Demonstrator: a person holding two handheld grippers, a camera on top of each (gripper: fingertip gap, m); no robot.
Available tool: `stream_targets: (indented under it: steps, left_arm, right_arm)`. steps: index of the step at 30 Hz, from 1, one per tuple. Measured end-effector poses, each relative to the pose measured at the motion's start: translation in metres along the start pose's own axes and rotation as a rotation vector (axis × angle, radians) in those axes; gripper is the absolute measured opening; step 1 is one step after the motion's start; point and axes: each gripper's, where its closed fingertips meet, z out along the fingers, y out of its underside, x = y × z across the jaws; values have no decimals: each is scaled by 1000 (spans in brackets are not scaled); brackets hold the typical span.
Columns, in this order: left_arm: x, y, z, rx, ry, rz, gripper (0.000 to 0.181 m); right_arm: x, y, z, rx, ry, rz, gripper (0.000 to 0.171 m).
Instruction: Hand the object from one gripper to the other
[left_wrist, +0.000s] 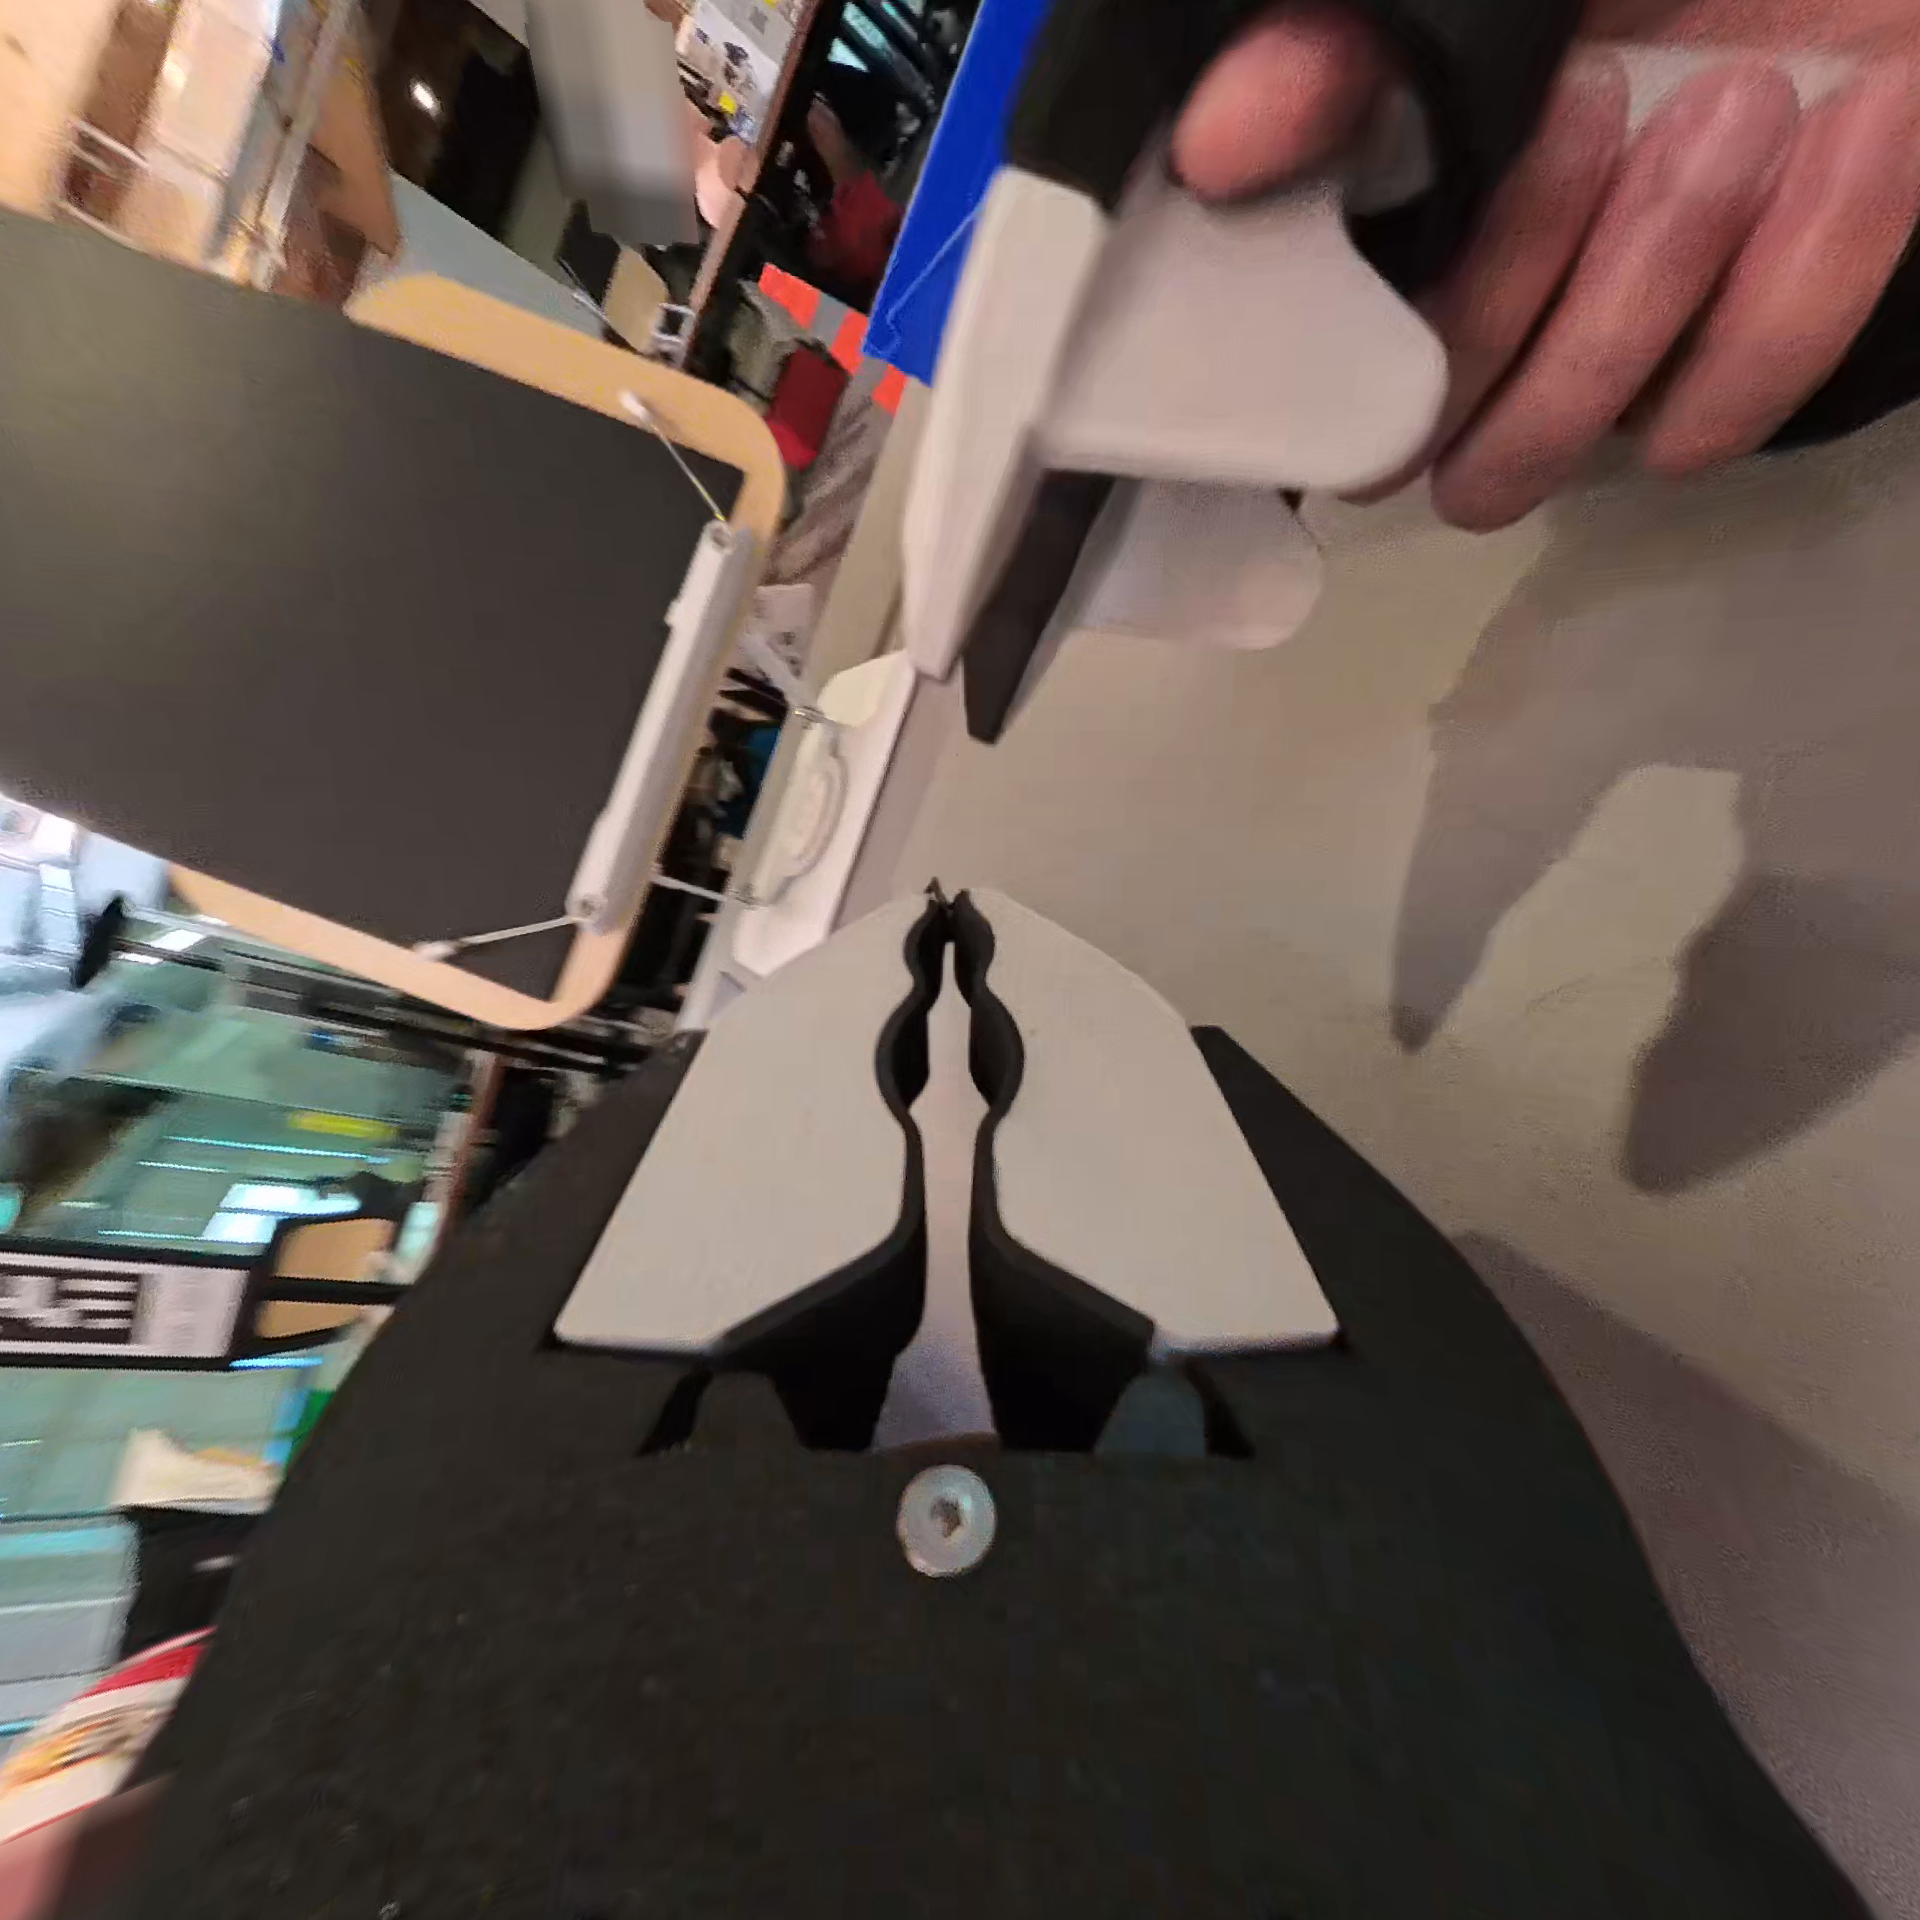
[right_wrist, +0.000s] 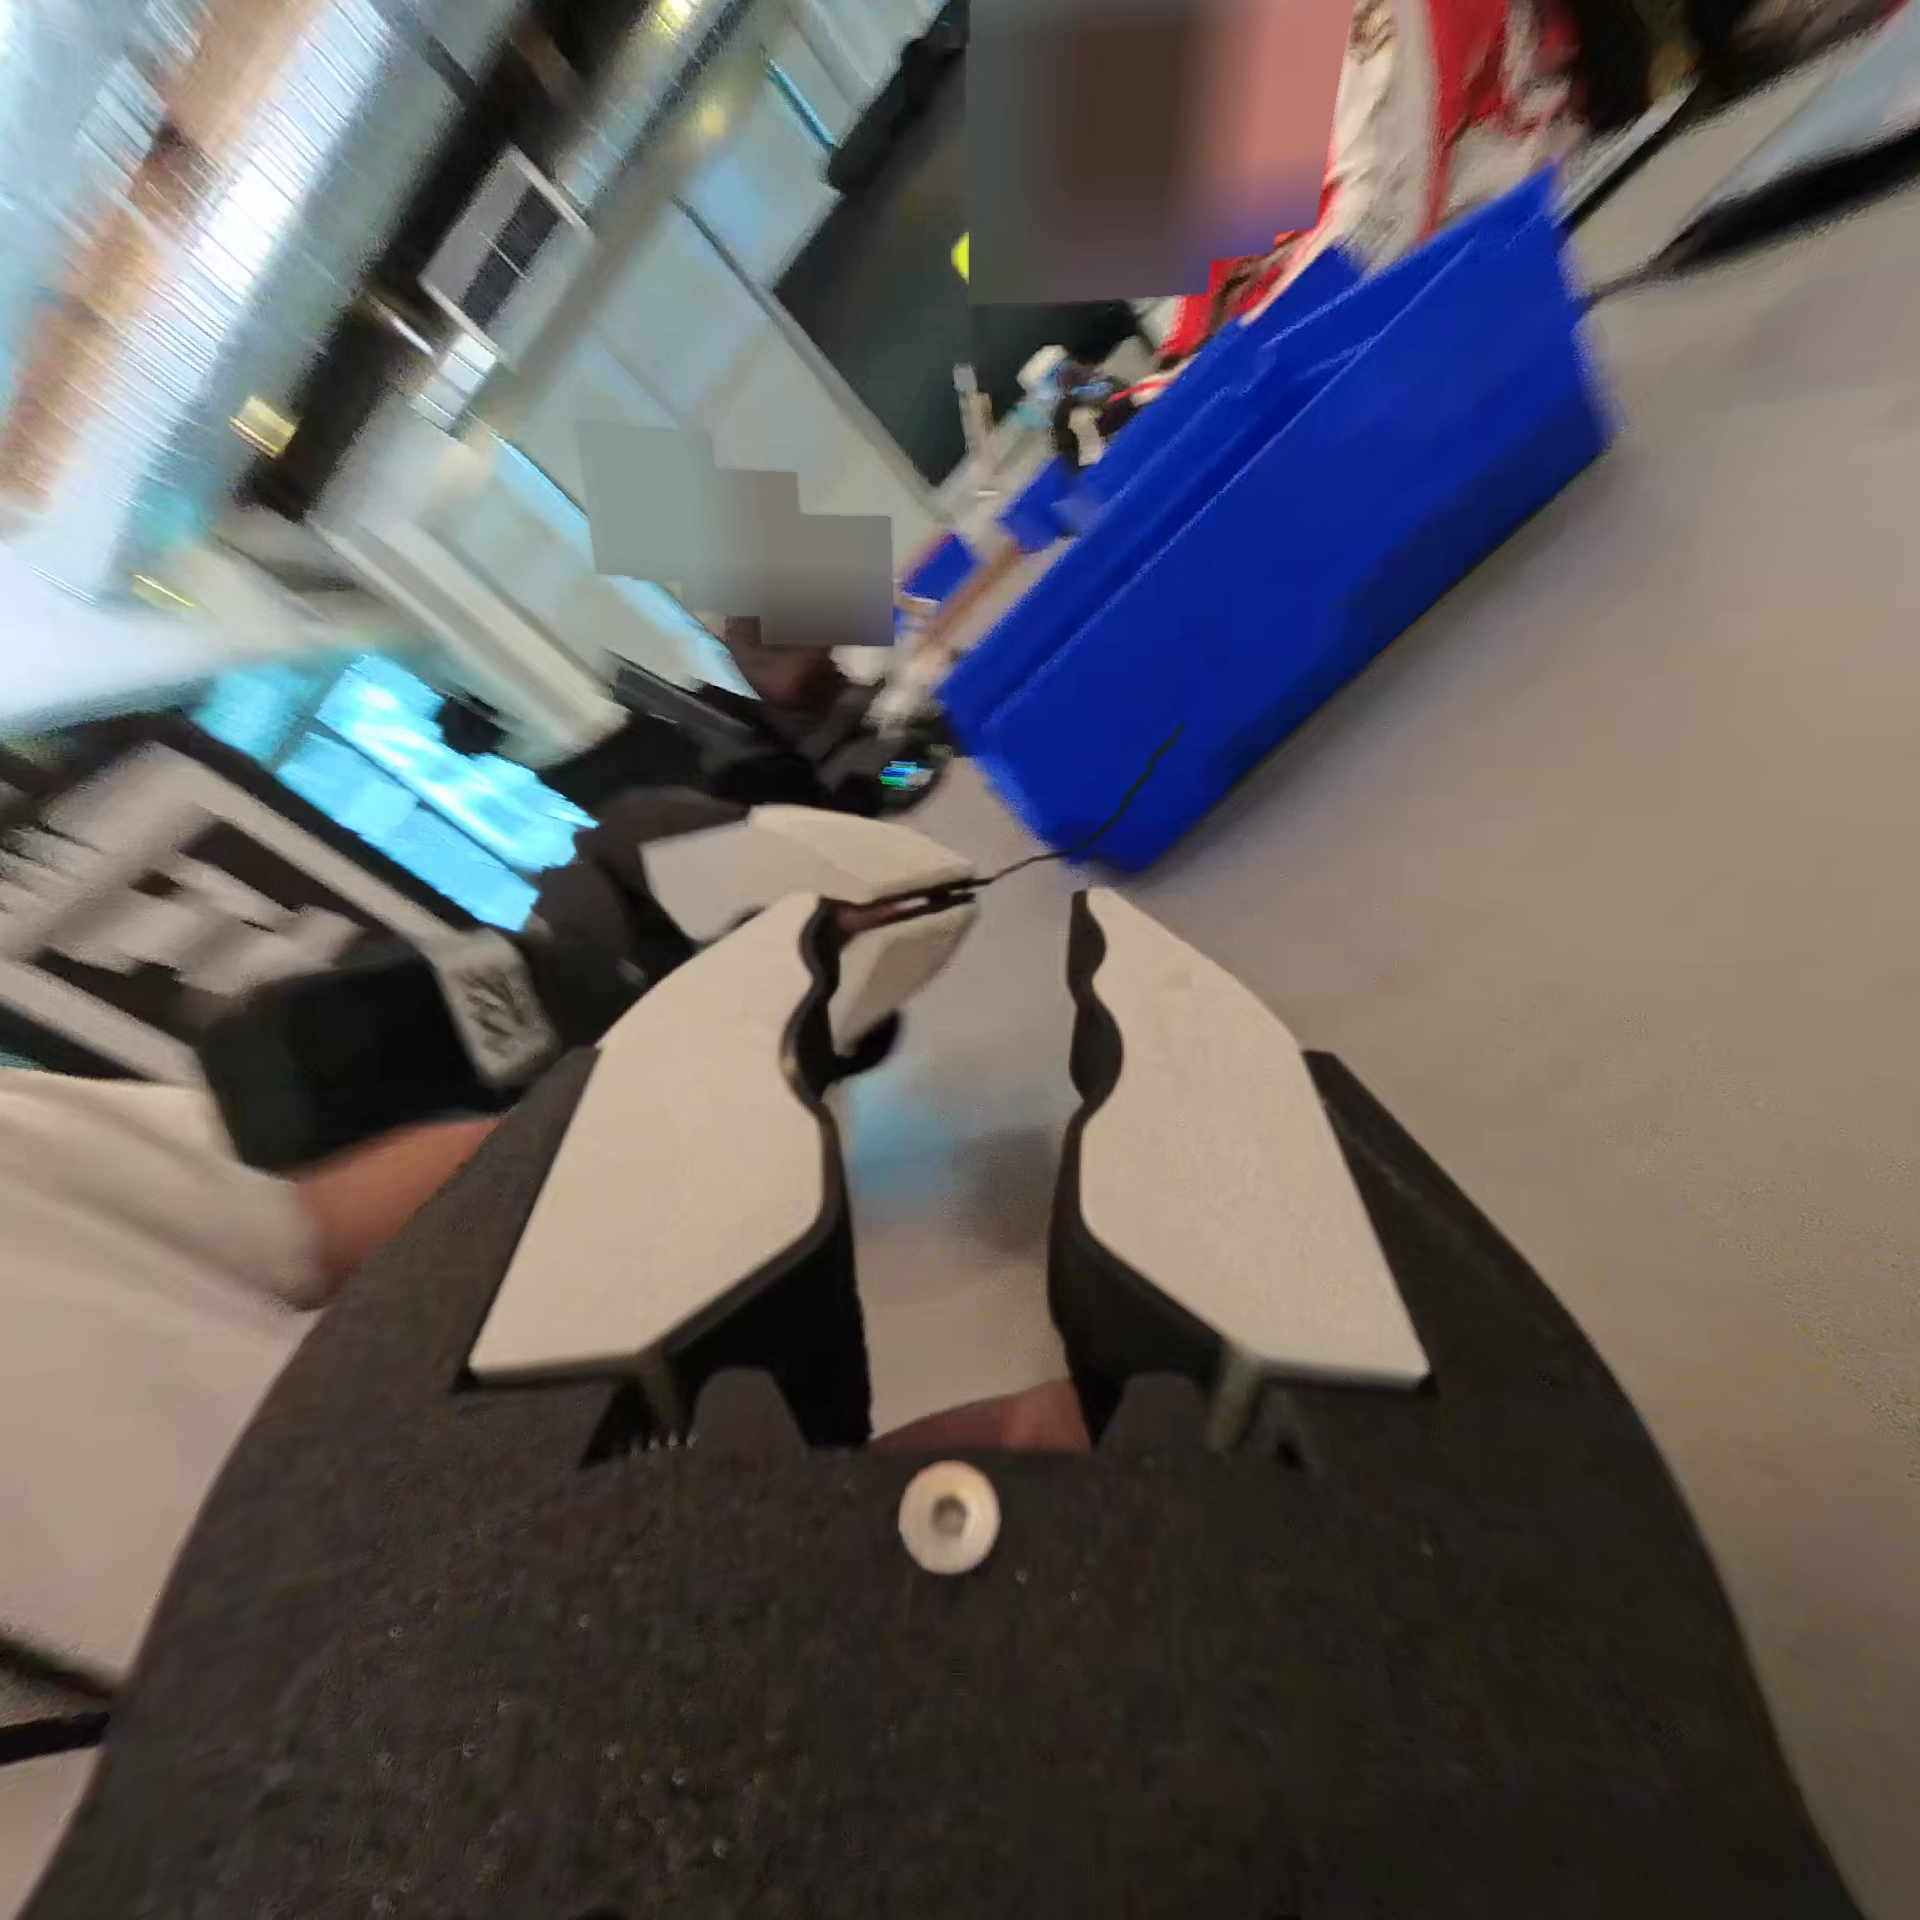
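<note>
Clenched at the tips, the left gripper (left_wrist: 948, 914) pinches a thin black wire-like strand (right_wrist: 1101, 821) between its grey, wavy-edged fingers; in the left wrist view only a tiny dark end pokes out at the fingertips (left_wrist: 966, 925). From the right wrist view the strand runs out of those closed tips and curls up in front of the bright blue plastic bin (right_wrist: 1299, 582) on the pale grey tabletop (right_wrist: 1558, 987). Jaws on the right gripper (right_wrist: 951, 914) stand apart with nothing between them — its left finger sits just beside the left gripper's tips, the strand passing beyond the gap. In the left wrist view the right gripper (left_wrist: 977, 665) appears upper right, held by a bare hand (left_wrist: 1662, 260), hovering above the table and well apart from the left tips. A dark panel with a light wooden rim (left_wrist: 312, 571) leans at left — the background is blurred
</note>
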Motion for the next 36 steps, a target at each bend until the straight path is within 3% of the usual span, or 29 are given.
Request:
stream_targets:
  steps: [5, 7, 13, 18, 20, 21, 23, 26, 29, 31, 33, 36]
  left_arm:
    - [0, -19, -7, 27, -109, 172, 1]
    - [2, -24, -9, 31, -127, 215, 1]
    - [9, -28, -8, 22, -133, 263, 1]
    - [16, -17, 1, -39, -73, 179, 3]
    - [31, -9, 2, -86, 67, 5, 15]
    - [38, -12, -2, -69, 131, -97, 12]
    - [41, -21, -9, -42, 233, -332, 11]
    - [47, -31, -21, 25, 429, -743, 27]
    - [59, -22, -34, 68, 588, -1020, 27]
    - [61, -9, -40, 59, 614, -1132, 27]
    - [55, -2, -45, 80, 614, -1233, 27]
    - [38, -4, -53, 185, 645, -1388, 27]
  right_arm:
    - [-7, 6, 7, 24, -199, 381, 35]
    - [-10, 8, 9, 34, -247, 426, 21]
    - [-9, 9, 10, 47, -257, 434, 3]
    - [0, 9, 8, 30, -206, 380, 0]
    - [3, 9, 7, 21, -178, 325, 0]
    - [5, 6, 6, 29, -148, 285, 0]
    - [9, 1, 2, 23, -56, 159, 0]
    - [10, -15, -8, -10, 110, -90, 0]
    - [-4, -53, -32, -119, 284, -426, 0]
    - [3, -91, -75, -234, 544, -662, 0]
    - [23, -125, -140, -396, 847, -801, 0]
    - [61, -134, -244, -652, 1144, -708, 0]
